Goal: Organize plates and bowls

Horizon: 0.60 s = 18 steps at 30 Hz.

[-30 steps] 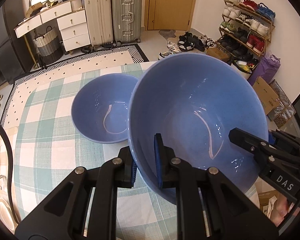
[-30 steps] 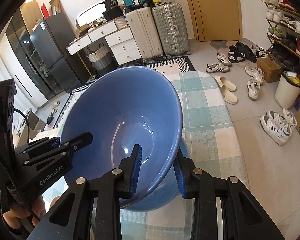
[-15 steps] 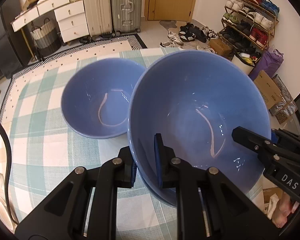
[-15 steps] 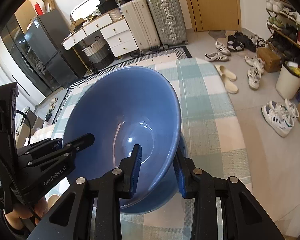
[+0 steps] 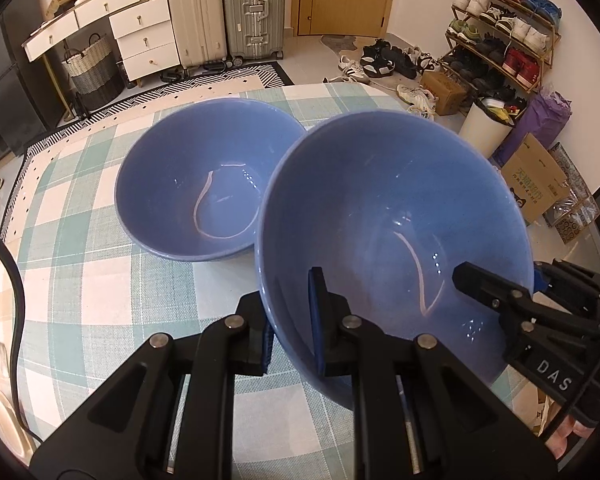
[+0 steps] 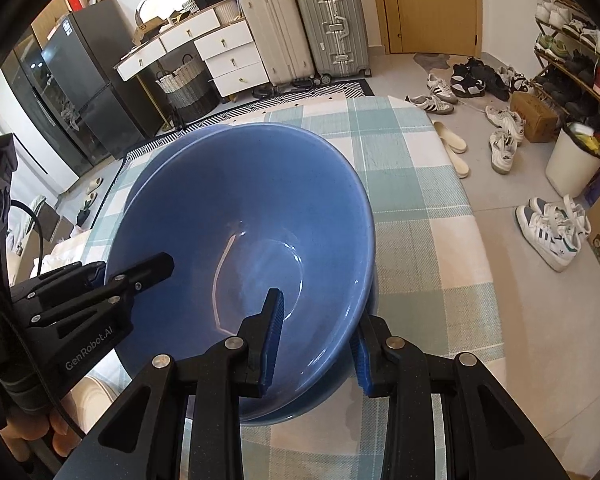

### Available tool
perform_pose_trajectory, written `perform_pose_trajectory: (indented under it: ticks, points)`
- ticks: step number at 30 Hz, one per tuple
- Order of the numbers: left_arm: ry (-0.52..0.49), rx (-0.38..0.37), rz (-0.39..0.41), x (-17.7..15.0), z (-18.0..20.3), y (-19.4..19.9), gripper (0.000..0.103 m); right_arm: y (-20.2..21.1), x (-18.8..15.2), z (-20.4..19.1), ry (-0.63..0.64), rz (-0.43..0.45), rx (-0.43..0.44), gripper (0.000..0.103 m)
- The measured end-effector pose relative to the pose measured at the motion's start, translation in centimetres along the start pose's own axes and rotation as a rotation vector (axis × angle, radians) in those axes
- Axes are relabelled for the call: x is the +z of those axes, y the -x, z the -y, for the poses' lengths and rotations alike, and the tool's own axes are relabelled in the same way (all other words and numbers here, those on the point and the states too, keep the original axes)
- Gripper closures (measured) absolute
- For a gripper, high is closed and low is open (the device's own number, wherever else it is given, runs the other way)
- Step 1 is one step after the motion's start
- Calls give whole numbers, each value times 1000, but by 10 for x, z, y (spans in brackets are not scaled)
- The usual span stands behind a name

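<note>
Behind held bowl (image 5: 380, 208), second bowl (image 5: 188, 184); right view: seemingly underneath.

The left hand-held gripper (image 5: 292, 320) points steeply down, and its two fingers pinch the near rim of a blue bowl (image 5: 392, 216). The right hand-held gripper (image 6: 316, 340) also points down and clamps the same bowl's rim on the other side. Both grips are tight.

A tilted blue bowl (image 5: 392, 216) sits beside a second blue bowl (image 5: 204, 184) on the checked table.
</note>
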<state>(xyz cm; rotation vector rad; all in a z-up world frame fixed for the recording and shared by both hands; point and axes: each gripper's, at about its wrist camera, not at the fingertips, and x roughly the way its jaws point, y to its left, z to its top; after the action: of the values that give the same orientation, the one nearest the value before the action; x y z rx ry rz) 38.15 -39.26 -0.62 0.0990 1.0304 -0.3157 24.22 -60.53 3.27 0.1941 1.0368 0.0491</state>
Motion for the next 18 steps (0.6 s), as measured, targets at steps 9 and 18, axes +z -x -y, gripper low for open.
perform_pose_trajectory:
  ticks: [9,18]
  points:
    - [-1,20,-16,-4,-5,-7,89,2,-1,3,-3,2,-8,71]
    - [29,20,-8,-10,-21,0,63,18,0,6,-7,37,-28,54]
